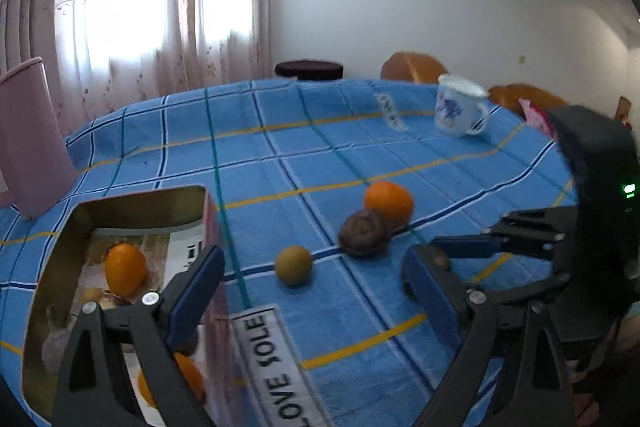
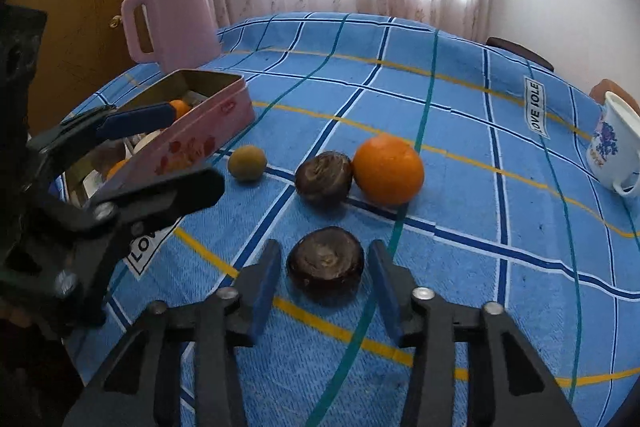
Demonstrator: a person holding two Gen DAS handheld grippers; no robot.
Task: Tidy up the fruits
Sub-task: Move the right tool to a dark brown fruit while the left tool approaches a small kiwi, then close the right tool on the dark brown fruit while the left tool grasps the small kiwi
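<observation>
Open cloth [image 2: 460, 267] beside tin [image 2: 224, 107]: one orange [image 2: 388, 169], one green fruit [image 2: 247, 163], two dark fruits [image 2: 324, 179]. My left gripper [image 1: 316, 257] gapes empty; right gripper [image 2: 325, 249] loosely brackets one.

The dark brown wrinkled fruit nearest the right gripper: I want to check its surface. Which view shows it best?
The right wrist view: the dark brown wrinkled fruit lies close and unblocked between the right gripper fingers. In the left wrist view only a brown sliver shows at a blue finger; whether that is this fruit is unclear.
</observation>
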